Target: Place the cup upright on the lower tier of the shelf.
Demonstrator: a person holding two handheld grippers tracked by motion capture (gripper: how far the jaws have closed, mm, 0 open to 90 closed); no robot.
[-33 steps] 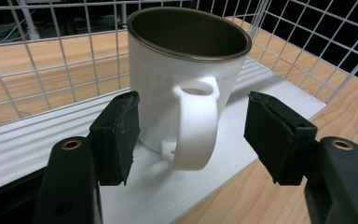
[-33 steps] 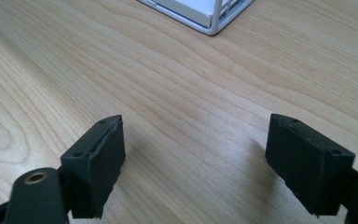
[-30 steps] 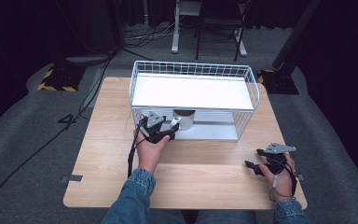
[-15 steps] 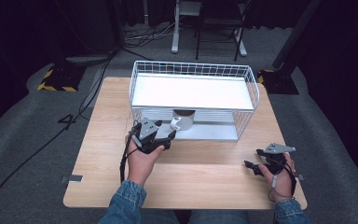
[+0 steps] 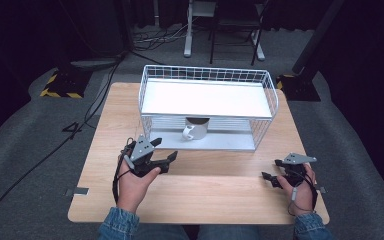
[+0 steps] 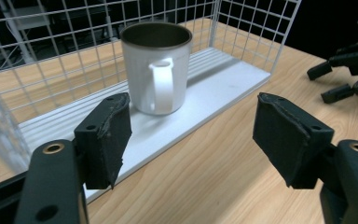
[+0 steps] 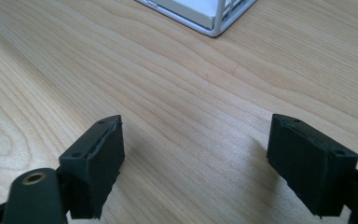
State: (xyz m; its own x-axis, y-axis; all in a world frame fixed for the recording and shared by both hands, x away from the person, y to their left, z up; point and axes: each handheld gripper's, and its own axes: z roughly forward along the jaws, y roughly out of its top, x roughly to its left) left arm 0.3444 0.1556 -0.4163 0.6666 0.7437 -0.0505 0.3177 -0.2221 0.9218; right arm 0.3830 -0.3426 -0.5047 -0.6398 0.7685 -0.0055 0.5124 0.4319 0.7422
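The mug [image 5: 196,128] stands upright on the lower shelf of the wire rack [image 5: 207,75], under the white upper shelf, its handle turned toward the person at six o'clock. The left gripper [image 5: 161,153] sits on the bare table [image 5: 215,195] at about seven o'clock from the mug, apart from it; its jaws have just been opening and stand spread with nothing between them. The right gripper [image 5: 270,170] rests near the table's right edge, at about four o'clock from the mug, jaws likewise apart and empty over plain wood. The likeliest trouble is a return reach into the rack: the upper shelf leaves little headroom, so a raised jaw could catch the wire front or knock the handle and tip the mug. The rack's front lip, at twelve o'clock from the left gripper, could also snag a low jaw. Between the two grippers the tabletop gives ample room; only the right hand sits close to an edge, so a sweep toward three o'clock risks running off the table.
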